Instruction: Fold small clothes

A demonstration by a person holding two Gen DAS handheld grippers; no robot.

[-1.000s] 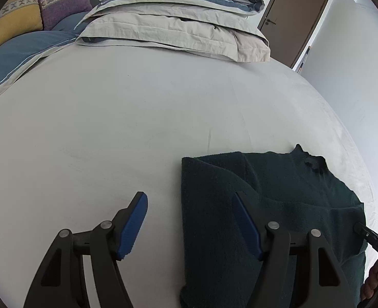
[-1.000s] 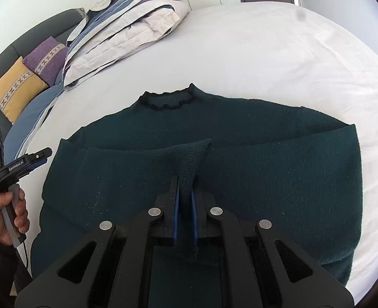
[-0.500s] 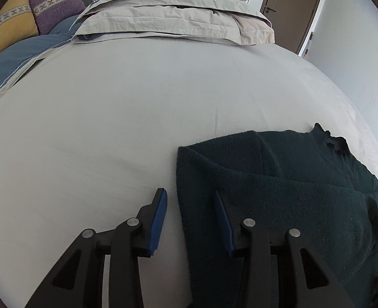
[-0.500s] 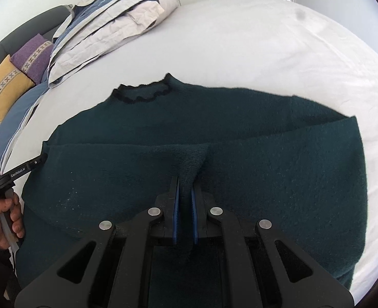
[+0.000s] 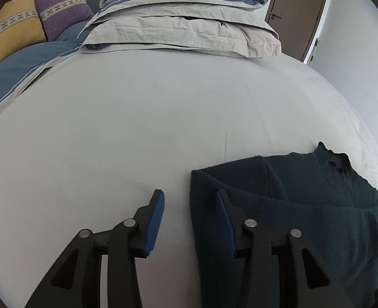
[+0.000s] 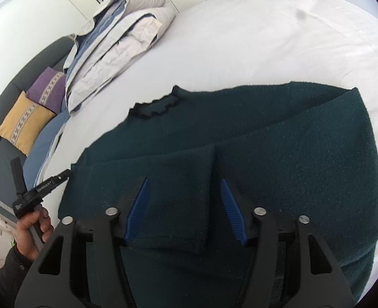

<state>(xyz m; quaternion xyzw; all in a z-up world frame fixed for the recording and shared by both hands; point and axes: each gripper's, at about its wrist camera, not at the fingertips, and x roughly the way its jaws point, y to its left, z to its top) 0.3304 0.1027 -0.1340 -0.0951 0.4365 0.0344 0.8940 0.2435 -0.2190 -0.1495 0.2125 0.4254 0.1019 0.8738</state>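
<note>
Dark green sweater point(image 6: 278, 159) laid flat on bed point(image 5: 137, 128), collar towards bedding (long axis crosswise), left tongs point(image 5: 189, 200) and right tongs point(image 6: 183, 184) held apart, nothing gripped.

— How many garments lie on the white bed sheet point(image 6: 278, 38)?
— One dark green knitted sweater point(image 6: 278, 159).
— And cushions, upper left?
— Two: one yellow patterned cushion point(image 5: 10, 38), one purple patterned cushion point(image 5: 61, 12).
— Folded duvets?
— One grey-and-blue stack point(image 5: 183, 23).
— Doors?
— One brown door point(image 5: 300, 12).
</note>
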